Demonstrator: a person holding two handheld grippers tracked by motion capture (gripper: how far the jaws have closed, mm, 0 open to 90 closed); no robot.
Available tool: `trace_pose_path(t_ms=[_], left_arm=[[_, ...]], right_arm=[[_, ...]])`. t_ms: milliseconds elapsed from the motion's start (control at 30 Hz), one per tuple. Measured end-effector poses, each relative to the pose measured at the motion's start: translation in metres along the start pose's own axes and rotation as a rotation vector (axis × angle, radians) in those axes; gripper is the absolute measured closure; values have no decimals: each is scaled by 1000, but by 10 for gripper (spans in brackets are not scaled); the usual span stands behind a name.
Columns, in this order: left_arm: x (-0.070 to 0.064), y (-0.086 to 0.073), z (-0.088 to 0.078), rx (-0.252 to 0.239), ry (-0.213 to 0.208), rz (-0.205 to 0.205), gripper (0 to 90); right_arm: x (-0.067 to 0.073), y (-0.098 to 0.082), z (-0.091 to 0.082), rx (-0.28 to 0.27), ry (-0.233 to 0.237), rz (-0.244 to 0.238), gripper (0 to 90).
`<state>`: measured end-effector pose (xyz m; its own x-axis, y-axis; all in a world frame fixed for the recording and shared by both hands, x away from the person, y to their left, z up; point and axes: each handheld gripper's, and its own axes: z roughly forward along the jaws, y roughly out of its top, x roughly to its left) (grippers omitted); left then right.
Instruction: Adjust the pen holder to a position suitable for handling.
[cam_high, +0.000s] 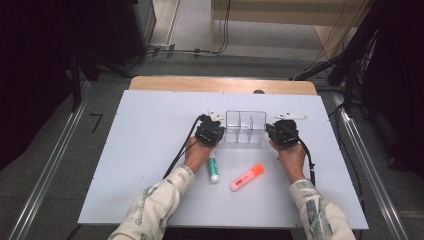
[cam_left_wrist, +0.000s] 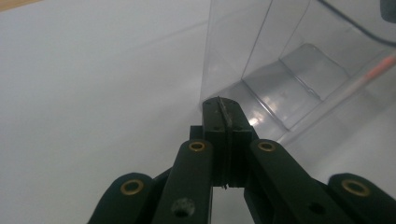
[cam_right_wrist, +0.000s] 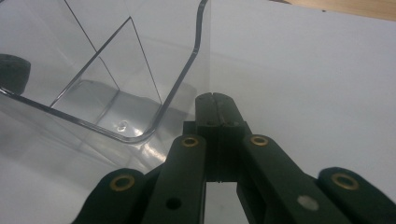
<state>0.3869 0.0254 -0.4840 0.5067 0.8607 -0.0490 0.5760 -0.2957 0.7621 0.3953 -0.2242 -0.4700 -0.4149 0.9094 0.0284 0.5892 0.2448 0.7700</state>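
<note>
A clear plastic organiser box (cam_high: 245, 127) with several compartments stands in the middle of the white table. My left gripper (cam_high: 218, 131) rests against the box's left end and my right gripper (cam_high: 273, 133) against its right end. In the left gripper view the black jaws (cam_left_wrist: 223, 111) are pressed together with nothing between them, their tips at the box's corner wall (cam_left_wrist: 233, 51). In the right gripper view the jaws (cam_right_wrist: 215, 105) are also shut and empty, right beside the box's curved rim (cam_right_wrist: 187, 70).
A green and white glue stick (cam_high: 213, 170) and an orange highlighter (cam_high: 247, 177) lie on the white table (cam_high: 145, 150) nearer the person, between the forearms. A wooden edge (cam_high: 220, 84) runs along the far side. Cables trail back from both grippers.
</note>
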Motion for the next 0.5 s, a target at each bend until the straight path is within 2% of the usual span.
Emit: trace_pose_path(t_ms=[167,300,400,500], left_arm=[[-3,0,1,4,-1,7,900],[-2,1,1,11,10,-20,900],[-1,1,-4,18,50,-22,900],[9,-4,-16,-16,80,-71,897]], right_arm=[[-5,-2,-3,-1,1,-4,878],[-4,-2,-1,-15,2,1,877],[-1,-1,-1,-30,-21,-6,877],[-3,-1,-5,-34,-33,1,872]])
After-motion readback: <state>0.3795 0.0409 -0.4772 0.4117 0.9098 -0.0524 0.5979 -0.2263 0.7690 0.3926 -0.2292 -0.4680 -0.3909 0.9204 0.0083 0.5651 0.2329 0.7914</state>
